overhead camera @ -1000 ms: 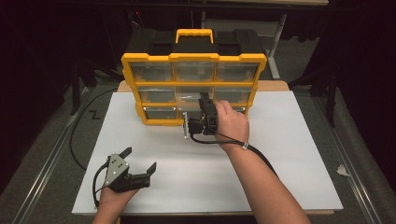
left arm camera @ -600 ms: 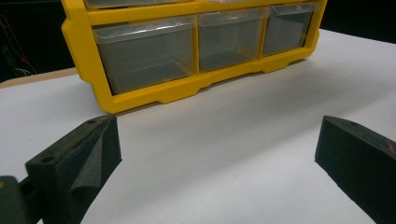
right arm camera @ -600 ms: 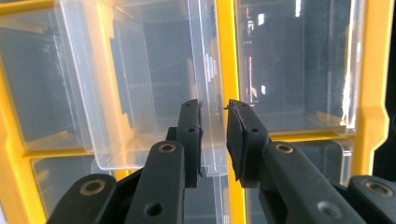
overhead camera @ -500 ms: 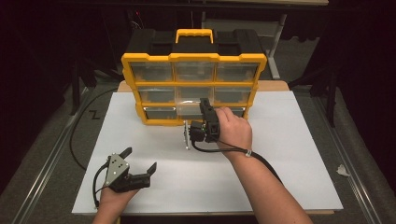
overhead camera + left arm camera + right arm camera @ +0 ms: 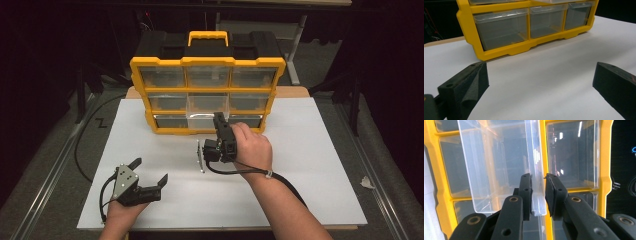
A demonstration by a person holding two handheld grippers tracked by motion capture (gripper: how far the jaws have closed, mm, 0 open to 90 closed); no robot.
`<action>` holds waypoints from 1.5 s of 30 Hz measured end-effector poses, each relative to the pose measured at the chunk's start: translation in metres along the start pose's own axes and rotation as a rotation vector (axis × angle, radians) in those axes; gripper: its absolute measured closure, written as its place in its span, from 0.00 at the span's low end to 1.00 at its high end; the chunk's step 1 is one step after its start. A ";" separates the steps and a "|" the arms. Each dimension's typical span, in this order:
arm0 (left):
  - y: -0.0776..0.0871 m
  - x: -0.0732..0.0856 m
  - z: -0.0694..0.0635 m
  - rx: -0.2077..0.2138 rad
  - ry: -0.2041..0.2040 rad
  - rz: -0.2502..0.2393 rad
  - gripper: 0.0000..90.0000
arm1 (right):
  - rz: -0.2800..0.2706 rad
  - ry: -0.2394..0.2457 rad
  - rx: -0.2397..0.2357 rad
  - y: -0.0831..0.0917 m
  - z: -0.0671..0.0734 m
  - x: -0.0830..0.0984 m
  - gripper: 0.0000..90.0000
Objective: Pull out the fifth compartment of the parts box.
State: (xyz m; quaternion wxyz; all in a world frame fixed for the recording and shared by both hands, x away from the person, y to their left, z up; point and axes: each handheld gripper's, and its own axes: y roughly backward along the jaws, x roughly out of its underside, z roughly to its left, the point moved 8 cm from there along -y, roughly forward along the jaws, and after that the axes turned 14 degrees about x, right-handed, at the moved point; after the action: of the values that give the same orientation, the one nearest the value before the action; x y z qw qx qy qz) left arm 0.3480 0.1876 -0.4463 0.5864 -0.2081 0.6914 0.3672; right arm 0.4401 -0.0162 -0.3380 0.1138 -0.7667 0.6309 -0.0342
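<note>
High view: a yellow organiser (image 5: 207,95) with clear drawers is seen standing at the far side of the white table (image 5: 310,180). The middle-row centre drawer (image 5: 202,112) is drawn partway out toward the person. The right gripper (image 5: 218,121) is held at its front edge. The left gripper (image 5: 150,176) is rested low on the table, well apart, jaws spread, nothing between them.

Left gripper view: both pads (image 5: 475,83) are seen wide apart over bare table; the organiser's bottom row lies ahead.

Right gripper view: the jaws are nearly closed on the drawer's thin front lip (image 5: 537,195), pads pressed to either side. The pull is best kept straight along the drawer's run, level, without twist, so the lip is not slipped or the drawer jammed. The cabinet may need steadying.
</note>
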 end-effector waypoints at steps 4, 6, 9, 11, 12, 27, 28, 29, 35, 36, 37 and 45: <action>0.000 0.000 0.000 0.000 -0.001 0.001 0.01 | -0.001 -0.007 -0.002 0.003 0.001 0.000 0.86; 0.000 0.000 -0.001 0.001 -0.002 0.003 0.01 | -0.003 -0.003 -0.003 0.004 0.002 0.000 0.86; 0.000 0.000 -0.001 0.002 -0.003 0.004 0.01 | -0.012 0.000 0.001 0.006 0.004 0.000 0.86; -0.001 0.001 -0.001 0.002 -0.002 0.004 0.01 | -0.010 -0.002 0.004 0.006 0.004 0.000 0.86; -0.001 0.001 -0.001 0.003 -0.002 0.005 0.01 | -0.007 -0.008 0.006 0.007 0.005 0.001 0.86; -0.002 0.001 -0.002 0.003 -0.007 0.009 0.01 | -0.010 -0.016 0.003 0.006 0.004 -0.002 0.85; -0.002 0.001 -0.002 0.004 -0.007 0.010 0.01 | -0.010 -0.016 0.003 0.006 0.004 -0.002 0.85; -0.002 0.001 -0.002 0.004 -0.008 0.010 0.01 | -0.015 -0.013 0.007 0.006 0.004 -0.003 0.85; -0.002 0.001 -0.002 0.005 -0.008 0.008 0.01 | -0.006 -0.028 -0.008 0.008 0.005 -0.001 0.78; -0.002 0.001 -0.002 0.006 -0.009 0.009 0.01 | -0.011 -0.024 -0.018 0.010 0.004 0.000 0.74; -0.002 0.001 -0.002 0.009 -0.013 0.012 0.01 | -0.011 -0.021 -0.026 0.012 0.004 0.001 0.71; -0.003 0.001 -0.002 0.007 -0.015 0.016 0.01 | -0.012 -0.021 -0.070 0.029 0.012 0.017 0.59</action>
State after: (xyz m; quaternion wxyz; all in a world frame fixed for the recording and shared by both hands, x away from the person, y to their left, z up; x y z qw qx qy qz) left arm 0.3489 0.1841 -0.4485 0.5892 -0.1977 0.6900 0.3710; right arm 0.4182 -0.0364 -0.3579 0.0932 -0.7742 0.6260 -0.0046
